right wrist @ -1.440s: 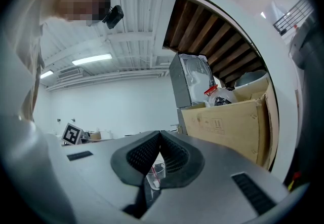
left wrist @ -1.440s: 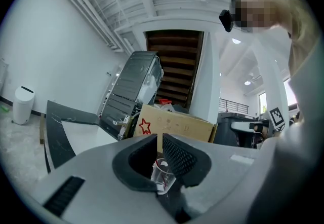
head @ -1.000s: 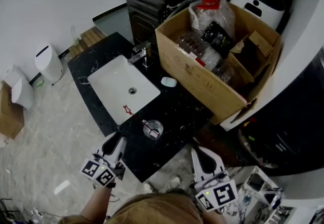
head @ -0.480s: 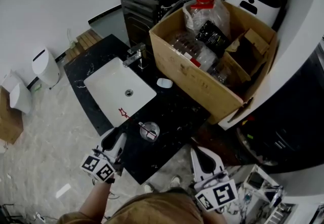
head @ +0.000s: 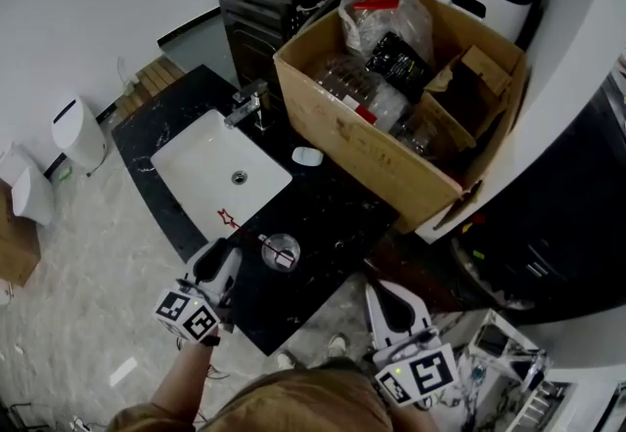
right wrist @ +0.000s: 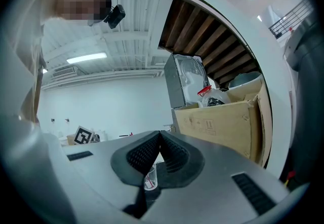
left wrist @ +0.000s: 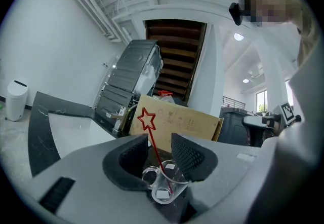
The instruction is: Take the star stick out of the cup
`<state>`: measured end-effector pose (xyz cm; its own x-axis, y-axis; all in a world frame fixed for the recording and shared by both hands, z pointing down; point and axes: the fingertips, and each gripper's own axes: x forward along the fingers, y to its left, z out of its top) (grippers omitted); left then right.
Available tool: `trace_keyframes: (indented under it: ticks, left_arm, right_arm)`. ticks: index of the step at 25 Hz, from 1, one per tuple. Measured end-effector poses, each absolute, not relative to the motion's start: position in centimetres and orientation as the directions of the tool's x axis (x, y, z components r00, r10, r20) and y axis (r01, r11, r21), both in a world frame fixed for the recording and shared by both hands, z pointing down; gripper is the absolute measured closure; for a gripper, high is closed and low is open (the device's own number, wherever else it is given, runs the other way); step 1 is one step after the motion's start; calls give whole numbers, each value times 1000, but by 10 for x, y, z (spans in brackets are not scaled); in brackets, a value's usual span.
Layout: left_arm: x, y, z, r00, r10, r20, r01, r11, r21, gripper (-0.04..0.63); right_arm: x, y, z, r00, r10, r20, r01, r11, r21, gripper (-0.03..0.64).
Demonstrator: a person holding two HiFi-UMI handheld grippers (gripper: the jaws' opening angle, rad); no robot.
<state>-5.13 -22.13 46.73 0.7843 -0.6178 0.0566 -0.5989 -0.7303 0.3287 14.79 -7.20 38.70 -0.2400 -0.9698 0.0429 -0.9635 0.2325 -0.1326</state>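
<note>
Just ahead of my left gripper, whose fingers have just been opening and now stand wide, the star stick leans in the clear cup on the black desk, untouched. My right gripper is closed and empty. Grasping the stick looks next.

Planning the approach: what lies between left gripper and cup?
Head view: only bare countertop. The left gripper's jaws have just been opening, empty, the cup ahead.

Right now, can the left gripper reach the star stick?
Probably yes. The jaws of the left gripper have just been opening; the star stick stands in the cup in line with their gap, untouched, nothing blocking.
</note>
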Motion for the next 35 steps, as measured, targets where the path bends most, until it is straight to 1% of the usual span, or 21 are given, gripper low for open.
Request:
trace_keyframes:
  ticks: [35]
  left_arm:
    - [-43,-244,495,790,-608,81,-580,-699,418,463]
  right_arm:
    - [154,-70,388,-203,-978,57,-973,195,-128,618]
